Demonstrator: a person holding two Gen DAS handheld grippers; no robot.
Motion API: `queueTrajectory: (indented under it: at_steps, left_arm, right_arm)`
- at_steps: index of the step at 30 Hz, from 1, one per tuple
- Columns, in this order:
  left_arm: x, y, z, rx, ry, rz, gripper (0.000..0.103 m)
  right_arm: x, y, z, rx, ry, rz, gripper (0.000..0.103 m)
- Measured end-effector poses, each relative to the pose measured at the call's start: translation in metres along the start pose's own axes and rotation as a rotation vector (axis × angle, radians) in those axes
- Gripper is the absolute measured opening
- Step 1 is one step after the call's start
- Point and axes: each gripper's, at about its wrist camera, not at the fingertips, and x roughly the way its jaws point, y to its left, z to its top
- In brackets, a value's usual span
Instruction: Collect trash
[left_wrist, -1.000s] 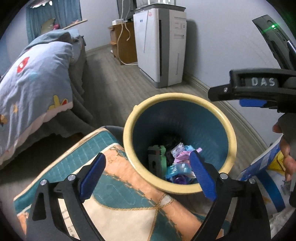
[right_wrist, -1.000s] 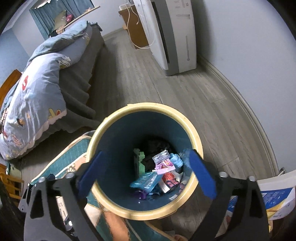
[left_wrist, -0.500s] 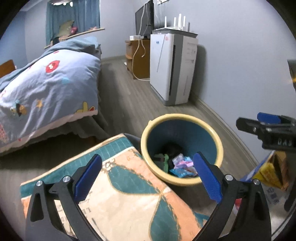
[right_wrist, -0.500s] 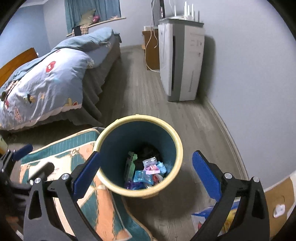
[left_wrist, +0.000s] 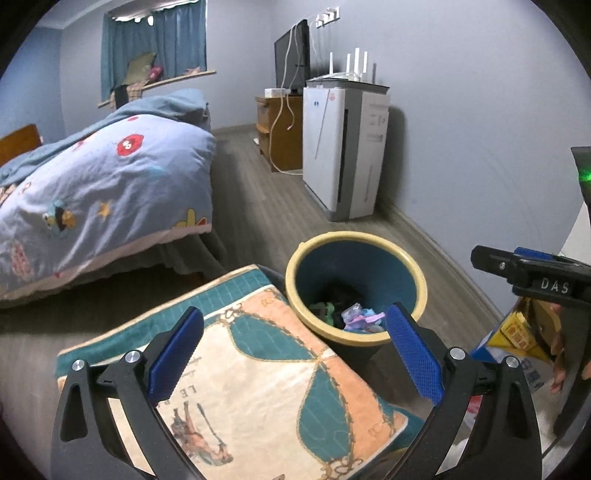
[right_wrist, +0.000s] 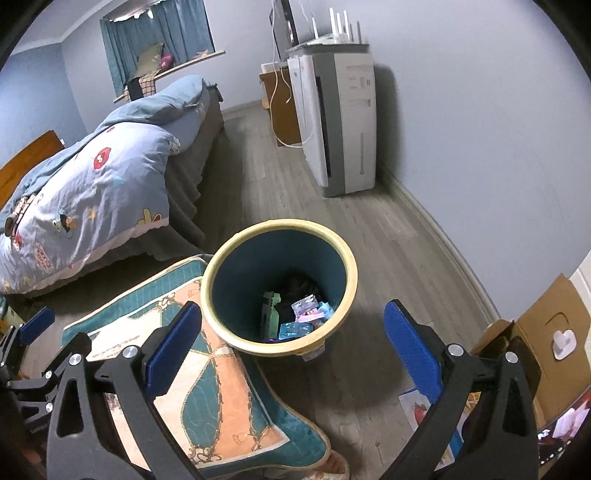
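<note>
Between the spread, empty fingers of the left gripper (left_wrist: 291, 354) and right gripper (right_wrist: 291, 350) sits the bin (right_wrist: 279, 288), wrappers (right_wrist: 304, 317) inside. This drop looks finished; next, find trash by the box (right_wrist: 546, 332), far right.

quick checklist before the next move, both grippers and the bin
1. Left gripper open and empty: ok.
2. Right gripper open and empty: ok.
3. Trash bin upright on the floor: ok.
4. Bin has room, wrappers only at the bottom: ok.
5. Next piece of trash in view: cannot tell; only a cardboard box and papers at right.
6. Cushion clear of the bin mouth: ok.
</note>
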Motion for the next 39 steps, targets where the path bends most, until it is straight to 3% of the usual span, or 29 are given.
queueTrajectory:
  at_steps: [39]
  left_arm:
    - [0.0058,-0.0004,-0.0035,0.006,-0.002,-0.017,0.098]
  right_arm:
    - [0.0025,0.0098,-0.0057,-0.047,-0.008,-0.049,0.097]
